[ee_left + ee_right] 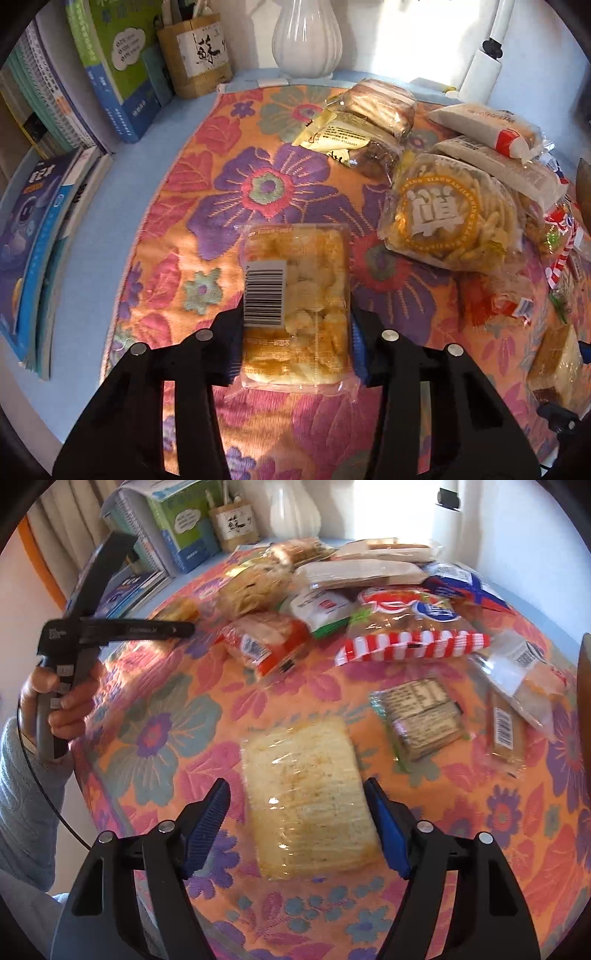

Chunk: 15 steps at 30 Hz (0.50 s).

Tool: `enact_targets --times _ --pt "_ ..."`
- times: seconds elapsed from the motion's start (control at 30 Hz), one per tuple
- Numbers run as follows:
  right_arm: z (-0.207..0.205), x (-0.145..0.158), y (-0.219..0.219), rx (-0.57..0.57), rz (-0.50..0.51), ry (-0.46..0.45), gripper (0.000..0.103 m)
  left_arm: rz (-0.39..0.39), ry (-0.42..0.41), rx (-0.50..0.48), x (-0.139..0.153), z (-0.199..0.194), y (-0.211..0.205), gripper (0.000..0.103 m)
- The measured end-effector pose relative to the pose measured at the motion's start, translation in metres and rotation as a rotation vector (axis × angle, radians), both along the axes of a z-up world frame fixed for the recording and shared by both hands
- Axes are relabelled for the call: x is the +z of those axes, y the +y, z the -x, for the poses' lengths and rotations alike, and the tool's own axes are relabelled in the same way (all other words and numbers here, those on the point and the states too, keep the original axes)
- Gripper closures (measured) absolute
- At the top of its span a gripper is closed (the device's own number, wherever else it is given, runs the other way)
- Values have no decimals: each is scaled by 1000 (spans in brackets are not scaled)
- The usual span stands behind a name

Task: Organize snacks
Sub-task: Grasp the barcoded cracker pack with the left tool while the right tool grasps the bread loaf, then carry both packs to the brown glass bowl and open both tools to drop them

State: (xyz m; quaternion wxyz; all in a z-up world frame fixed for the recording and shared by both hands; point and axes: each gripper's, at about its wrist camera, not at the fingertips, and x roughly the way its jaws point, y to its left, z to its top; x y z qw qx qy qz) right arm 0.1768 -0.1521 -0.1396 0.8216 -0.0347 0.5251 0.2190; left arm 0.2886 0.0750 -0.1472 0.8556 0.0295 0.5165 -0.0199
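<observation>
Our left gripper [297,325] is clamped on a clear-wrapped tray of golden puffed snacks with a barcode label [295,302], its black fingers pressing both long sides while the pack rests on the orange floral cloth [207,206]. Our right gripper [301,827] stands apart, blue pads either side of a pale cracker pack in clear film [306,801] and not pressing it; that pack lies flat on the cloth just in front of us.

We judge the step to be sorting each pack toward its kind. To do it well, we should keep the left squeeze gentle, since the puffs look crushable, and lift straight before carrying. On the right, we should centre the pads on the pack's long edges before closing, staying clear of the dark-labelled bar pack [421,720] nearby and the heap of bagged snacks [369,602] behind.
</observation>
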Motion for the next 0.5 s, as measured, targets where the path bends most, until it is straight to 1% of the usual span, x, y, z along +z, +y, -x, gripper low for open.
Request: enact_targets --times 0.03,0.07,0.13,0.23,0.3,0.4,0.5 --pt "1 -1 2 -3 23 -5 46 6 -4 1 3 5 0 58" --pt "2 -2 4 -2 40 -1 48 4 -10 -2 5 10 -1 58" --pt "5 1 1 -15 31 -10 49 -10 -30 -17 10 19 -5 58" --pt "16 10 -6 -31 32 -38 49 -4 -67 -68 26 37 -19 58" --pt "23 24 -17 -49 3 -66 49 2 -95 -110 39 47 -35 58" --pt "30 51 -43 -115 -11 -129 49 31 -118 -204 60 52 -75 58" --pt "29 74 -80 -212 -10 -175 49 70 -154 -330 88 53 -129 58"
